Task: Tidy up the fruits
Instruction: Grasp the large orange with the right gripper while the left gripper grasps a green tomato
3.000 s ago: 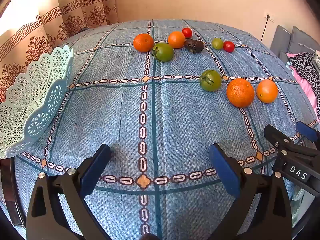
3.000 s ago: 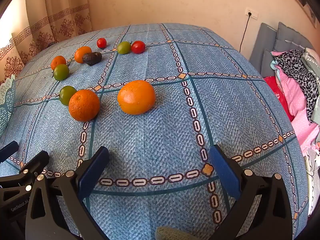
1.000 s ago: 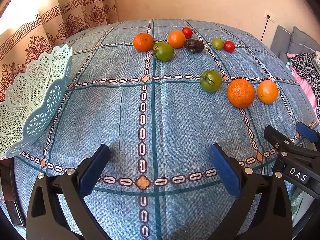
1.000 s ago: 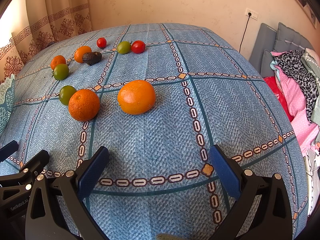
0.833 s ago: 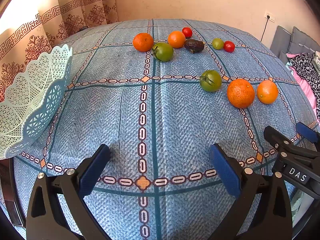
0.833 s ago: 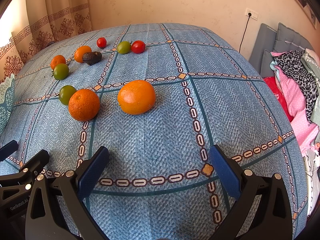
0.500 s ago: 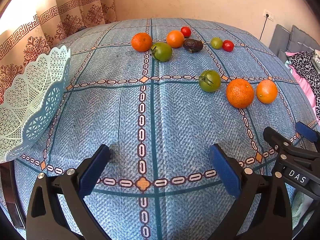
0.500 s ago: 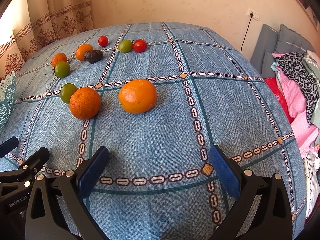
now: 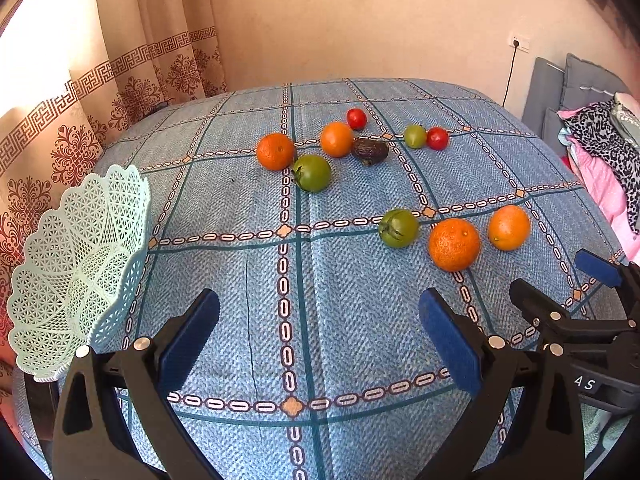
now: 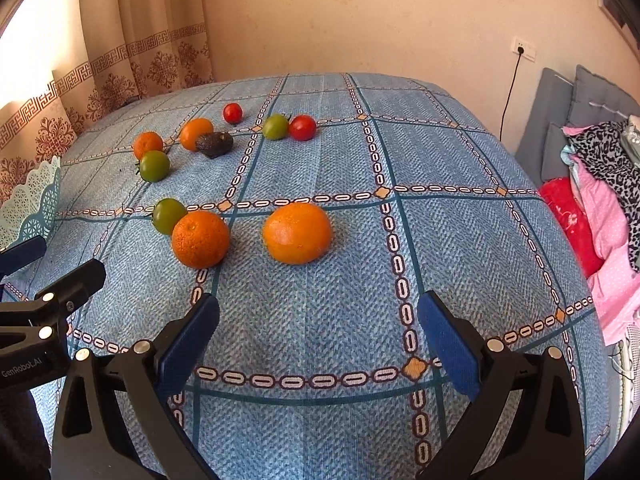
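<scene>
Nothing picked yet, both tools gaping empty; right tool [image 10: 318, 334] probably goes for the near orange [image 10: 297, 233], then the basket [image 9: 76, 268]

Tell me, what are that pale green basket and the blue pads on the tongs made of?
The basket looks like moulded plastic: thin, slightly glossy, pierced in a regular lace pattern with a scalloped rim. The pads on the left tongs seem rubber or foam: matte, flat blue strips on hard black arms, though the frames cannot settle which.
</scene>
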